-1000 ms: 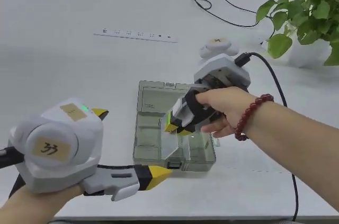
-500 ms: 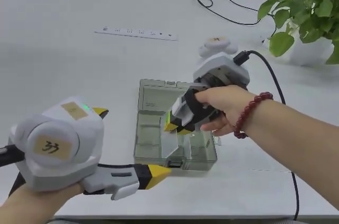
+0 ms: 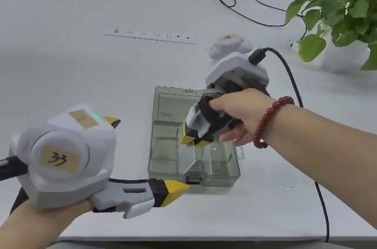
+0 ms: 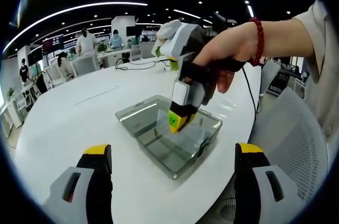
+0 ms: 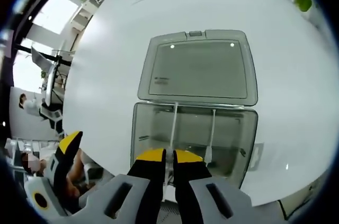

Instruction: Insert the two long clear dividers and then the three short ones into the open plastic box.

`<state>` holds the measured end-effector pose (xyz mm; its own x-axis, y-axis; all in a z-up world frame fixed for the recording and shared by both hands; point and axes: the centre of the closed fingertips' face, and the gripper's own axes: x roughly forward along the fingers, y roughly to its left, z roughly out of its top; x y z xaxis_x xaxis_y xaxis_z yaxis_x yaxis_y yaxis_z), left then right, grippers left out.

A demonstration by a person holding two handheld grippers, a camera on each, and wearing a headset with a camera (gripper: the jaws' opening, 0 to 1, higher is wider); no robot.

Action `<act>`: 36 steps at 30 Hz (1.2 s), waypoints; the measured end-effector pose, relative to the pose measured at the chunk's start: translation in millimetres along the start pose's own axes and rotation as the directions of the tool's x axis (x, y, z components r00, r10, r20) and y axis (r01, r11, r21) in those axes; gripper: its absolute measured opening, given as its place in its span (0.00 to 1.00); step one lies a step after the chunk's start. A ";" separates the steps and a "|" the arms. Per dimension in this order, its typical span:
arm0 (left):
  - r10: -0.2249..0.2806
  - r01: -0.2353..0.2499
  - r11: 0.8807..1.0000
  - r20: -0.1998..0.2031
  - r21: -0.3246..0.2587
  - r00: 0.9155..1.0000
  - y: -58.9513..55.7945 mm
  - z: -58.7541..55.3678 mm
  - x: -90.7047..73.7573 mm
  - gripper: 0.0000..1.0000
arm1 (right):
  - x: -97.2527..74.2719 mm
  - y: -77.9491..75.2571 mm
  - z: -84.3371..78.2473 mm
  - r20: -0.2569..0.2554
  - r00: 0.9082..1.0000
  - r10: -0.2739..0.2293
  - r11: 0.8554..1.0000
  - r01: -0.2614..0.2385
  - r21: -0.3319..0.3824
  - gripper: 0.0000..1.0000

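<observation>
The open clear plastic box (image 3: pixel 177 175) lies near the table's front edge, its lid (image 3: pixel 171 105) folded flat away from me. My right gripper (image 3: pixel 191 140) points down into the box base, shut on a thin clear divider (image 5: pixel 174 123) that runs up between its yellow tips (image 5: pixel 168 156). A second clear divider (image 5: pixel 212 128) stands in the base to the right of it. My left gripper (image 3: pixel 144 156) hovers at the box's front left, jaws wide apart and holding nothing (image 4: pixel 173 152). The left gripper view shows the right gripper (image 4: pixel 179 121) above the box (image 4: pixel 153 147).
A white power strip (image 3: pixel 150 36) lies further back, with a black cable (image 3: pixel 247 7) and a potted plant (image 3: pixel 347 7) at the far right. A small white round object (image 3: pixel 227 43) sits behind the right gripper. The table's front edge is close under the box.
The right gripper with its hand has shifted slightly left over the box, still shut. The left gripper has barely moved and the box has stayed put.
</observation>
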<state>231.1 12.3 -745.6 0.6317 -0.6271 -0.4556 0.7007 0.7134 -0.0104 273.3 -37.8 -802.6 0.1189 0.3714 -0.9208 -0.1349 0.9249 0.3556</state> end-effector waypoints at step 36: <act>0.028 -0.028 1.000 0.005 -0.003 1.000 3.8 2.3 -9.2 0.96 | 12.5 2.4 -5.8 0.035 0.981 -0.188 0.954 0.191 -0.232 0.07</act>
<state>228.7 20.0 -739.5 0.6530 -0.6083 -0.4513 0.6816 0.7317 0.0000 268.7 -31.4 -814.2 0.1769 0.1934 -0.9650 -0.3344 0.9340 0.1258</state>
